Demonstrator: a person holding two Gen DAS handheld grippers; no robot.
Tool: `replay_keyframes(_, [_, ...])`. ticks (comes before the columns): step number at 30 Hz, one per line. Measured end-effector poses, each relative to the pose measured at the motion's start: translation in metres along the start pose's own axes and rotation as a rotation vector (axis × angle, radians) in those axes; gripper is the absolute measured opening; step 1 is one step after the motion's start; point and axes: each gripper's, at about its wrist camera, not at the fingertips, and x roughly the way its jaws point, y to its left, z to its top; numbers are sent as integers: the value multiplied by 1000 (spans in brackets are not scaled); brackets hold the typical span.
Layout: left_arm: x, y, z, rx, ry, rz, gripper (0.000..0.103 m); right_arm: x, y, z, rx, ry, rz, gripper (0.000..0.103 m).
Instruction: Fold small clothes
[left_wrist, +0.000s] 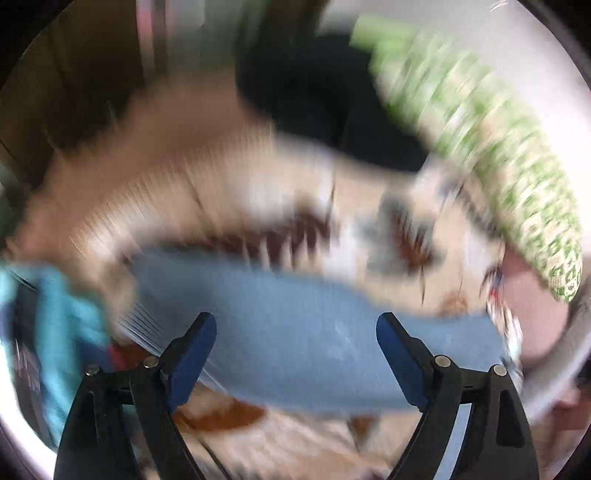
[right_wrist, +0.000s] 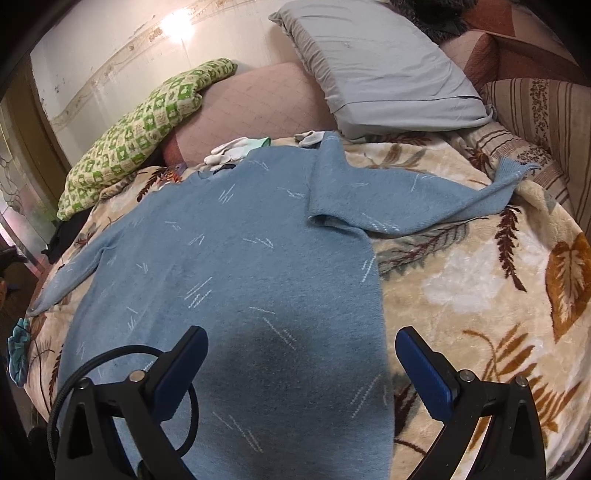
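In the left wrist view the bed shows only as a smear: a leaf-print blanket (left_wrist: 369, 206), a green checked cushion (left_wrist: 491, 147) far right, something turquoise (left_wrist: 55, 317) at the near left. A band of the blue sweater (left_wrist: 295, 332) crosses just beyond our left gripper (left_wrist: 296, 326), whose jaws stand wide apart with nothing pinched between them. We cannot tell through the blur whether the pads touch the knit.

In the right wrist view the sweater (right_wrist: 229, 266) lies flat on the same blanket (right_wrist: 480, 295), neck far, hem near, its right sleeve (right_wrist: 424, 199) stretched out to the right and a grey pillow (right_wrist: 380, 66) beyond. Our right gripper (right_wrist: 301, 363) hovers spread open over the near hem, empty.

We judge the fold barely begun. To do it well, we should take each edge through a single layer, close fully, and carry it over squarely.
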Motion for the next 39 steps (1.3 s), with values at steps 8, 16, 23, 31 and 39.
replay_keyframes(8, [40,-11,28,-215,69,-45,87,10,5,-3,-17,25,-16,103])
replay_keyframes(16, [74,-13,26,-310,10,118,87,7,-5,-1,7,20,-10,103])
replay_keyframes(23, [14,-80,-21,-67,-278,77,87,-30,-106,45,261,-81,37,103])
replay_keyframes(31, [28,-128,-135,145,-274,-56,87,7,-283,95,734,-111,58,103])
replay_keyframes(39, [73,-125,-214,230,-252,-34,87,87,-313,158,786,29,-77,43])
